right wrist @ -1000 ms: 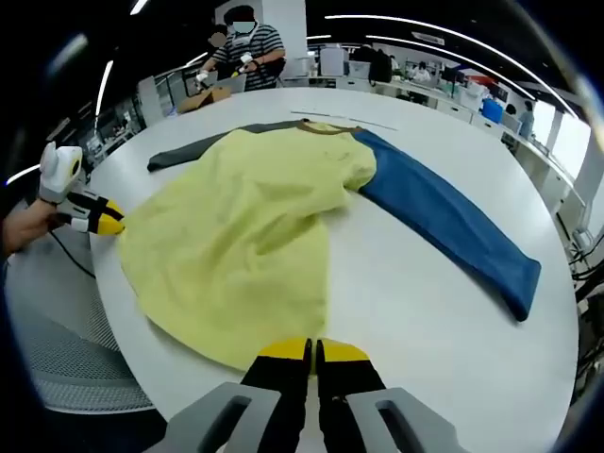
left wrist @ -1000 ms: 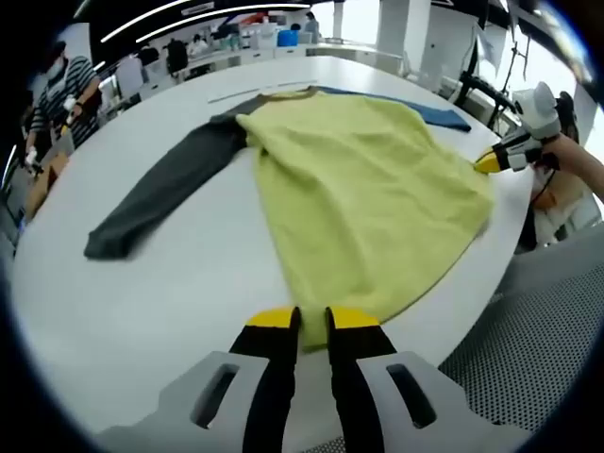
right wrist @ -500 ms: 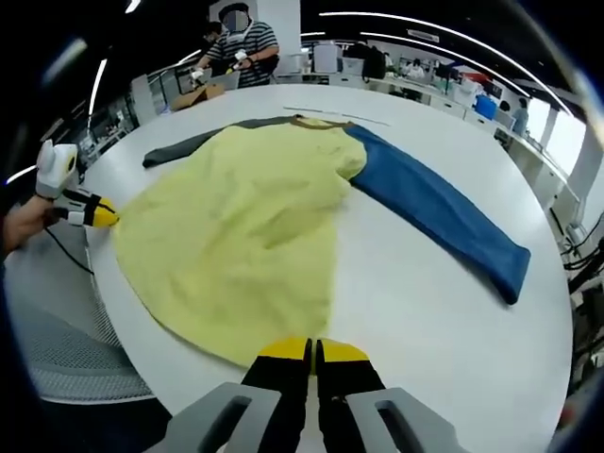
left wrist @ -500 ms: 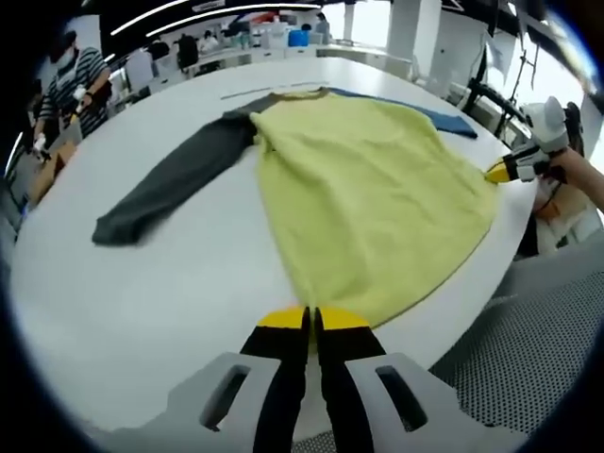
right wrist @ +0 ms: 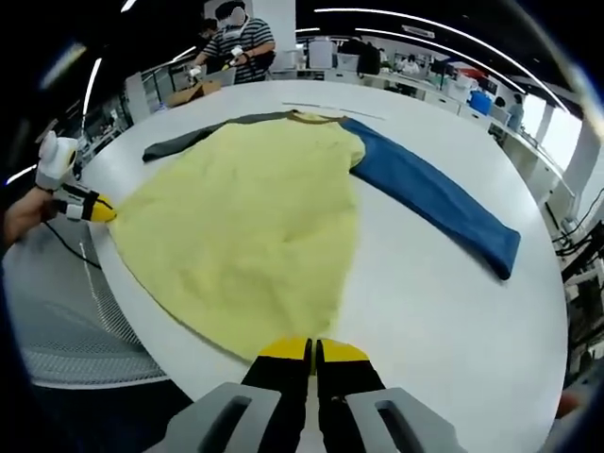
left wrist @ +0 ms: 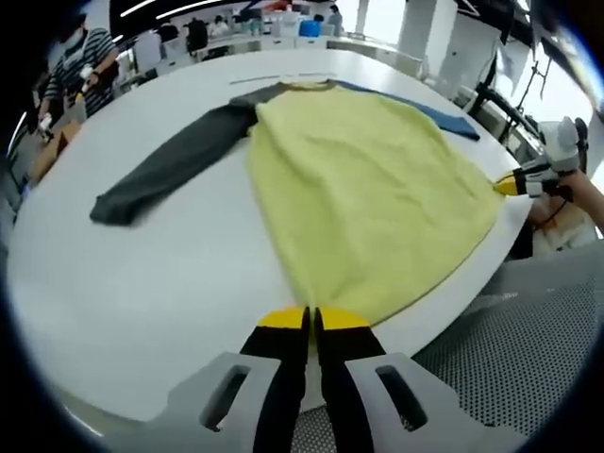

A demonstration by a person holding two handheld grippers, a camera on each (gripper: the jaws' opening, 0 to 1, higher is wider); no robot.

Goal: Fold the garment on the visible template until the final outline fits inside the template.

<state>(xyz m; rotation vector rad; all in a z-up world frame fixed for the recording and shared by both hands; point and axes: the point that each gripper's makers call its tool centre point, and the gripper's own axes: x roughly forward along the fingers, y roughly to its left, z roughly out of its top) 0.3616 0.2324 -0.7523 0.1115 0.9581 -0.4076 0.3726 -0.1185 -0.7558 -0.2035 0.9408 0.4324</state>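
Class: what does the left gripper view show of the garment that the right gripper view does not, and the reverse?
Left gripper view: the grey sleeve whole to its cuff, and the right tongs at the hem's far corner. Right gripper view: the blue sleeve whole, and the left tongs at the other corner. Shared: the yellow garment flat on the white table, each view's own tongs shut on its hem.

Bright, even light from ceiling strips point(right wrist: 377, 17); soft shadows, strong fisheye bending at edges, slight blur there.
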